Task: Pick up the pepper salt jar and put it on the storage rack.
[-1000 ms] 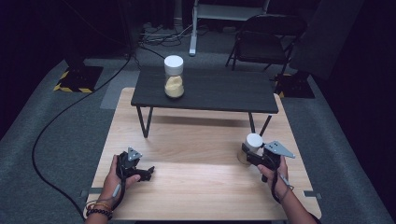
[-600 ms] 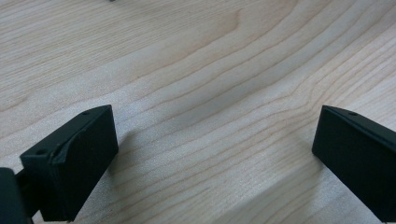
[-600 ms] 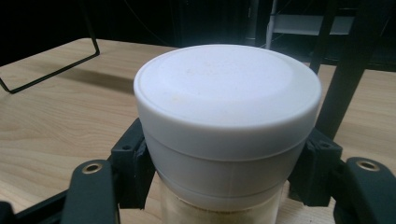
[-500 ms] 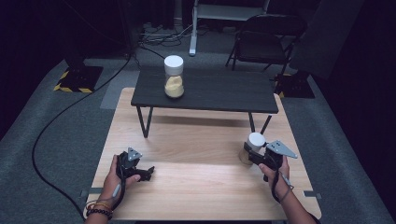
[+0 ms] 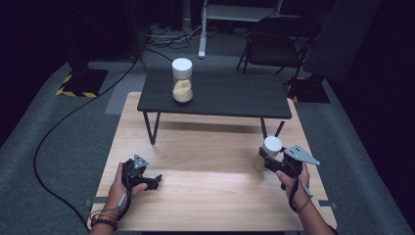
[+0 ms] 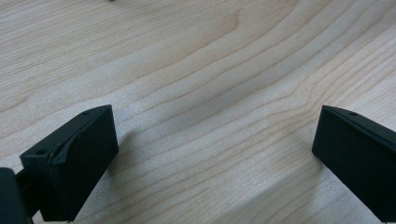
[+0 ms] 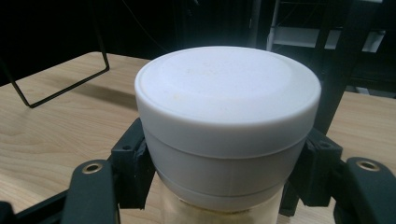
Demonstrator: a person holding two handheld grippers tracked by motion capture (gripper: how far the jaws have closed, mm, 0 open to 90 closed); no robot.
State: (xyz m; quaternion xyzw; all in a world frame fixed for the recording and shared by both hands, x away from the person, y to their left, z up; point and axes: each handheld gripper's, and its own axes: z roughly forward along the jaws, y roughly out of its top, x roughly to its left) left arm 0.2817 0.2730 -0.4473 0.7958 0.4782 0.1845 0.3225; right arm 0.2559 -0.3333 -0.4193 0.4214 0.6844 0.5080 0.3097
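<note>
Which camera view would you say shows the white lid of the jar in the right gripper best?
The right gripper view: the white lid is close up, and the right gripper has a jaw against each side of the jar just below it. The high view gives the lid small, beside the hand. The left gripper view faces bare wooden table.

My light wooden table (image 5: 210,196) runs pale and grained beneath me; a low black bench (image 5: 230,95) stands on its far half, toward twelve o'clock; a white-lidded jar (image 5: 182,81) of yellowish stuff stands on that bench at about eleven; a second white-lidded jar (image 5: 269,152) sits directly on the wood at about three, clamped in my right gripper (image 5: 266,161); my left gripper (image 5: 155,180) rests on the wood at about eight.
</note>
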